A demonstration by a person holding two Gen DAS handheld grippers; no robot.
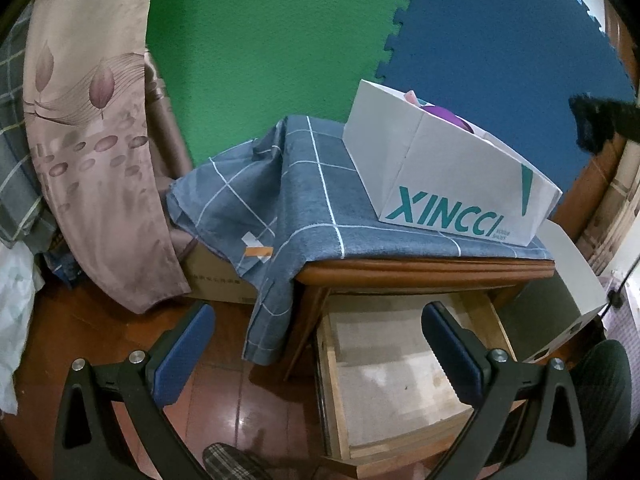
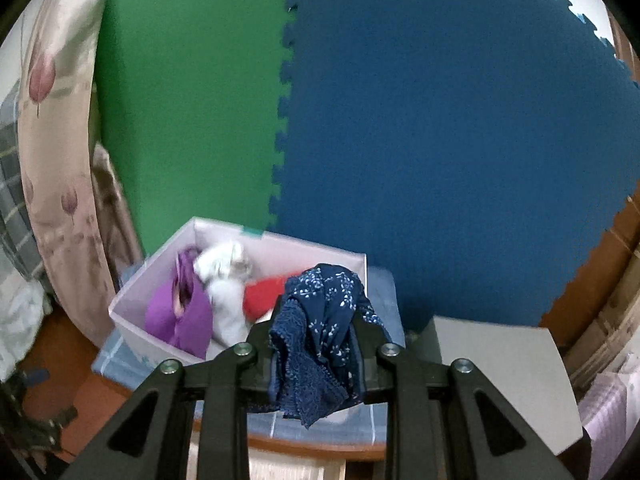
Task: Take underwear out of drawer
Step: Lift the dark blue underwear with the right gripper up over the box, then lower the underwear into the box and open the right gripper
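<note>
The right gripper [image 2: 316,344] is clamped on a navy floral lace-trimmed underwear [image 2: 320,332], held above the white cardboard box [image 2: 132,300] of garments. The left gripper [image 1: 316,344] hangs wide open and holds nothing over the pulled-out wooden drawer [image 1: 400,380], which looks bare. This seems the drop-off step; next calls for lowering and releasing into the box.

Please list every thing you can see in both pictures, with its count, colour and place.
box: 1, white, on the cabinet cloth
checked cloth: 1, blue-grey, over the cabinet top
drawer: 1, wooden, pulled open, below the cabinet top
underwear in box: purple, white, red, 1 each
navy underwear: 1, held above the box
foam mats: green, blue, behind
curtain: 1, beige, left
left claw: open
right claw: shut on the navy underwear
</note>
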